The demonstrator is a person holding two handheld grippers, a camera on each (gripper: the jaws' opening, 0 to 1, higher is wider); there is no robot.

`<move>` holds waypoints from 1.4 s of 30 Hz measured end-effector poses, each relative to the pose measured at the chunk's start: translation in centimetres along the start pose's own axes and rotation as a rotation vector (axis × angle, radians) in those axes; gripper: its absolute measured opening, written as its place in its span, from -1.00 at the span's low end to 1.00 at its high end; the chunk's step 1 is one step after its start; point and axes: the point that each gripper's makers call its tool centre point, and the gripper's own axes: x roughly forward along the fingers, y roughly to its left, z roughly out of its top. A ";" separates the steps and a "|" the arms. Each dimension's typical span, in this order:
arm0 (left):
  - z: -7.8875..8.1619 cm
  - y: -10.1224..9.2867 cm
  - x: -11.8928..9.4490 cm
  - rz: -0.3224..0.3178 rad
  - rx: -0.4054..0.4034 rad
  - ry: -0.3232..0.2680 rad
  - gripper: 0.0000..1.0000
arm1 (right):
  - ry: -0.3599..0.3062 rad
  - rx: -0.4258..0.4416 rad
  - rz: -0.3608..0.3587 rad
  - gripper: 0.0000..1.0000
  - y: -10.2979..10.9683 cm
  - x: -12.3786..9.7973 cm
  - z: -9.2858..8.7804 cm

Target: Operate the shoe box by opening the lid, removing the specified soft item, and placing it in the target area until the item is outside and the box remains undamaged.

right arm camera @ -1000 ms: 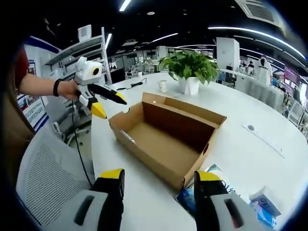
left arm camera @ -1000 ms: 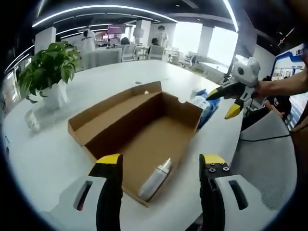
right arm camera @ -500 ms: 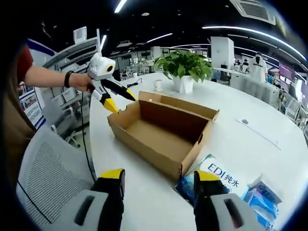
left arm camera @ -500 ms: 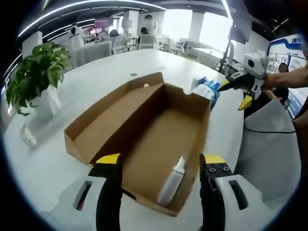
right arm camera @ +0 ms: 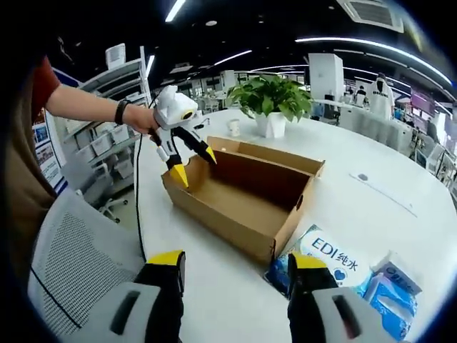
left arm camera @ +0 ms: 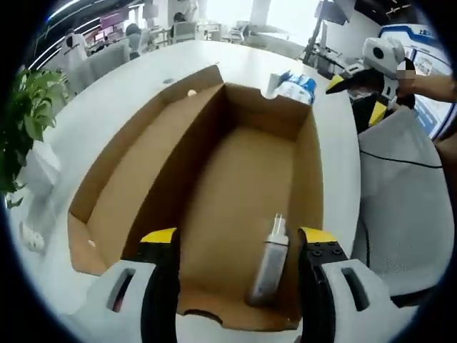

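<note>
The brown corrugated cardboard shoe box (left arm camera: 235, 193) stands open on the round white desk (right arm camera: 371, 200), its lid folded back flat along one long side. Inside, on the box floor near the end closest to the left tool (left arm camera: 235, 246), lies a small pale grey spray bottle (left arm camera: 268, 261) with a narrow nozzle pointing toward the far end of the box. The left tool hangs over that near end, yellow-tipped jaws spread wide apart and empty; in the right gripper view it (right arm camera: 193, 163) sits at the box's far corner, jaws splayed.

The right tool (right arm camera: 235, 268) is released as well, jaws parted and holding nothing, near the box's other end. Just beside that end lie blue-and-white plastic packets (right arm camera: 335, 264), one touching the box. A green potted plant in a white pot (right arm camera: 275, 103) stands beyond the box, and a grey mesh chair (right arm camera: 71, 264) is at the desk edge.
</note>
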 end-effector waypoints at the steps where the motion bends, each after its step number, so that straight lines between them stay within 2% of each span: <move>1: -0.4 0.0 0.4 -0.002 0.040 0.026 0.38 | -0.001 0.001 -0.001 0.13 0.0 0.0 0.0; 5: -1.7 0.0 1.4 -0.012 0.119 0.098 0.36 | 0.000 0.004 -0.004 0.13 0.0 -0.3 -0.1; 11: -2.4 0.0 2.5 -0.023 0.172 0.143 0.35 | 0.024 0.000 -0.003 0.13 0.1 -0.5 -1.1; 18: -2.3 0.3 2.3 -0.028 0.162 0.136 0.40 | 0.013 0.031 -0.018 0.11 -0.3 -0.7 -1.3; 22: -2.2 0.5 2.1 -0.016 0.157 0.148 0.38 | 0.043 0.007 0.004 0.10 0.3 -0.4 -1.9; 25: -1.8 0.9 1.9 -0.001 0.184 0.152 0.36 | 0.045 -0.002 0.009 0.10 0.3 -0.4 -1.8; 29: -1.4 0.6 1.9 -0.023 0.198 0.146 0.32 | 0.027 0.006 0.004 0.10 0.1 -0.4 -1.1; 32: -2.2 -0.2 2.1 -0.057 0.226 0.185 0.15 | 0.041 -0.009 0.014 0.10 0.2 -0.3 -1.3; 33: -2.6 -0.4 2.3 -0.064 0.272 0.203 0.18 | 0.055 -0.027 0.018 0.10 0.2 -0.3 -1.5; 35: -2.7 -1.0 2.6 -0.082 0.271 0.200 0.20 | 0.057 -0.033 0.018 0.10 0.1 -0.4 -1.4; 37: -2.7 -1.1 2.8 -0.081 0.266 0.198 0.16 | 0.050 -0.027 0.016 0.10 -0.1 -0.5 -1.3; 38: -3.0 -0.6 2.9 -0.055 0.272 0.208 0.18 | 0.045 -0.020 0.014 0.10 -0.2 -0.5 -1.2; 40: -4.0 -0.2 3.0 -0.038 0.294 0.259 0.18 | 0.039 -0.014 0.009 0.10 -0.4 -0.5 -1.1; 42: -3.9 -0.3 3.2 -0.034 0.291 0.246 0.17 | 0.039 -0.014 0.009 0.10 -0.3 -0.5 -1.1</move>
